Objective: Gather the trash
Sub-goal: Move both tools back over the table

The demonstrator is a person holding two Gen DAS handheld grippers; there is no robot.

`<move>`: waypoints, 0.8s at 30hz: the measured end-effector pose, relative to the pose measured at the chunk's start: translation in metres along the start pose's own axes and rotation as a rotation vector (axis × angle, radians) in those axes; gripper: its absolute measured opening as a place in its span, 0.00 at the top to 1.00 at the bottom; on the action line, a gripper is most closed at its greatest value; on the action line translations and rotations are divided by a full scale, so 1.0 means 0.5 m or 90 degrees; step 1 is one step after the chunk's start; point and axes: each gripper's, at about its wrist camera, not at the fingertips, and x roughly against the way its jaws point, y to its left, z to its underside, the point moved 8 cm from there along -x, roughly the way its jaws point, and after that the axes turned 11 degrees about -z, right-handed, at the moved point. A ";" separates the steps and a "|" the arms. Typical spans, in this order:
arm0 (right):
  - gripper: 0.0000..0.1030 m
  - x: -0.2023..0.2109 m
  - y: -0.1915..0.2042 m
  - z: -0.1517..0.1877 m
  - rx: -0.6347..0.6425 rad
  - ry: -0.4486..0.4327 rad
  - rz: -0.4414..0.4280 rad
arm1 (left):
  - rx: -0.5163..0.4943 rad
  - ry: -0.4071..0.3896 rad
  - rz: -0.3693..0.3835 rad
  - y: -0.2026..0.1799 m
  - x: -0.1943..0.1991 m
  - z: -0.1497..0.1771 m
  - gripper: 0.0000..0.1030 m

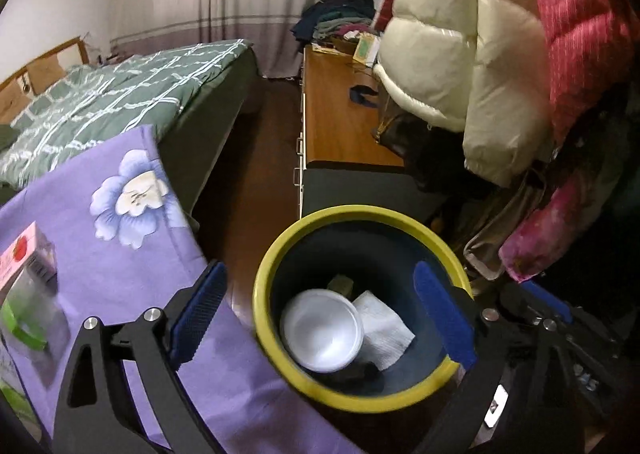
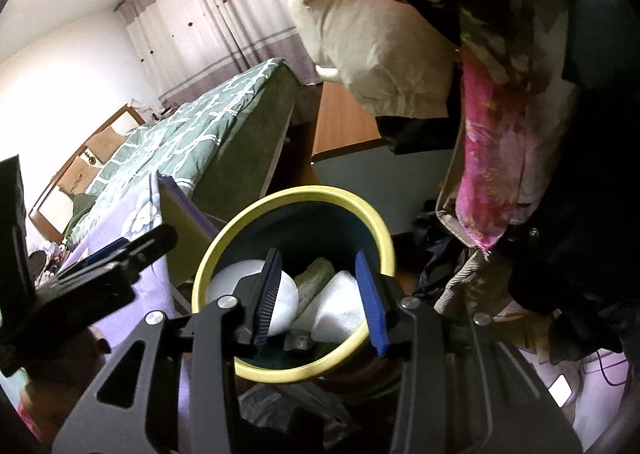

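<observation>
A dark blue trash bin with a yellow rim [image 1: 264, 294] stands on the floor beside the purple-covered table; it also shows in the right wrist view [image 2: 224, 242]. Inside lie a white foam bowl [image 1: 322, 330], a white paper napkin [image 1: 384, 328] and a greenish scrap [image 2: 316, 274]. My left gripper [image 1: 322, 314] is open and empty, held above the bin's mouth. My right gripper [image 2: 320, 298] is open and empty, also above the bin. The bowl [image 2: 288, 294] and napkin [image 2: 340, 314] show between its fingers.
A purple flowered cloth [image 1: 120, 222] covers the table at left, with a pink box [image 1: 24, 258] and a clear container with green band [image 1: 28, 322]. Hanging coats [image 1: 460, 54] crowd the right. A wooden desk [image 1: 340, 114] and a green bed [image 1: 120, 94] lie beyond.
</observation>
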 end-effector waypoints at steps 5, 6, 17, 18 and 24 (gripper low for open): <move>0.62 -0.010 0.031 0.008 0.016 0.009 -0.011 | 0.045 -0.061 -0.014 0.100 0.106 0.001 0.07; 0.62 -0.015 0.045 0.011 0.023 0.013 -0.014 | 0.056 -0.078 -0.023 0.130 0.133 0.004 0.07; 0.60 -0.080 0.240 0.069 0.119 0.065 -0.064 | 0.182 -0.181 -0.170 0.504 0.347 0.088 0.05; 0.58 -0.085 0.259 0.074 0.128 0.069 -0.067 | 0.188 -0.188 -0.188 0.535 0.356 0.095 0.05; 0.57 -0.136 0.419 0.125 0.215 0.106 -0.118 | 0.243 -0.191 -0.276 0.745 0.376 0.165 0.05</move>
